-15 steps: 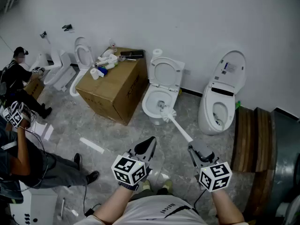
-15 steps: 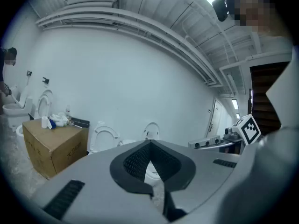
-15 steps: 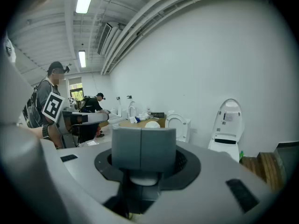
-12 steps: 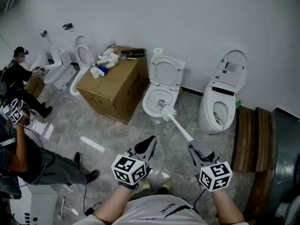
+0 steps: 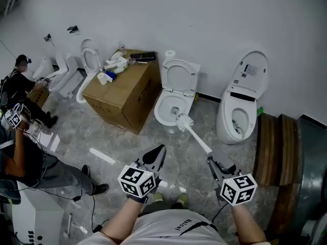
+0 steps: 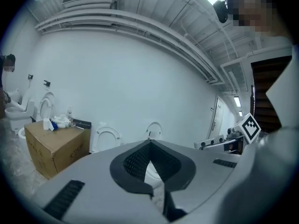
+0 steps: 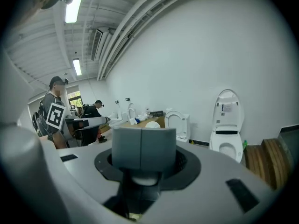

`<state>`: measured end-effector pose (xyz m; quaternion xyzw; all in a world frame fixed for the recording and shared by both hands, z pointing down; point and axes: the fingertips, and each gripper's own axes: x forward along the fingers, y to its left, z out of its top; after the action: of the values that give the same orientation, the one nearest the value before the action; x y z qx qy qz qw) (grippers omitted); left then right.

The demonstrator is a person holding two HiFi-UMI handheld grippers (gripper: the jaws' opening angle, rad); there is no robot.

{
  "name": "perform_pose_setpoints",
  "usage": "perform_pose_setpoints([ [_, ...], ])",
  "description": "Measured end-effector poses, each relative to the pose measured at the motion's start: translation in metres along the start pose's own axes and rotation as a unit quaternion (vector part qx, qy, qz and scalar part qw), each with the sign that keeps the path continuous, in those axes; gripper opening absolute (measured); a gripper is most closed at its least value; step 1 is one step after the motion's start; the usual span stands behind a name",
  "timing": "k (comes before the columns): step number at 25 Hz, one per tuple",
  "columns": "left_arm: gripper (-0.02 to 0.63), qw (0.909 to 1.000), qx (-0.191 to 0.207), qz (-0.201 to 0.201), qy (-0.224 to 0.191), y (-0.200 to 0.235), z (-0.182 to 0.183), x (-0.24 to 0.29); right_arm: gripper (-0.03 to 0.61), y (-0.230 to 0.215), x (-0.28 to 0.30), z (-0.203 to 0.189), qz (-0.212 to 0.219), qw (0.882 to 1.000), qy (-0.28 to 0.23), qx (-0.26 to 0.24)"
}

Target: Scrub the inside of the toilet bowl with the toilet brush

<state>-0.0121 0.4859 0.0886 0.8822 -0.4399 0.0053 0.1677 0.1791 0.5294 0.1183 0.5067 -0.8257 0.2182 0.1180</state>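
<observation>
White toilet brush (image 5: 196, 137): slim straight handle, round bristly head at the front rim of the glossy ceramic toilet bowl (image 5: 159, 115). Right gripper (image 5: 213, 161), below-right of the bowl, slants toward it, jaws clamped on the handle's end. Left gripper (image 5: 157, 152), below the bowl, points at it, jaws closed together on nothing.

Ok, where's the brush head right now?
Head view, centre: the brush head is at the front rim of the middle toilet, right of the cardboard box, its handle running back to the right tool.
</observation>
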Motion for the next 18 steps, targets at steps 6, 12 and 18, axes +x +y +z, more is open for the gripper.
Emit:
perform_pose_setpoints([
  [6, 0.006, 0.9998, 0.000, 0.019, -0.003, -0.001, -0.003, 0.005, 0.159, -0.018, -0.003, -0.006, 0.008, 1.000, 0.008, 0.007],
  [12, 0.006, 0.9995, 0.004, 0.031, -0.002, 0.008, 0.003, 0.019, 0.158, -0.030, 0.005, -0.003, 0.009, 1.000, 0.014, 0.011],
  [18, 0.006, 0.9996, 0.004, 0.027, 0.000, 0.022, 0.005, 0.044, 0.158, -0.045, 0.026, -0.003, 0.001, 1.000, 0.027, 0.016],
])
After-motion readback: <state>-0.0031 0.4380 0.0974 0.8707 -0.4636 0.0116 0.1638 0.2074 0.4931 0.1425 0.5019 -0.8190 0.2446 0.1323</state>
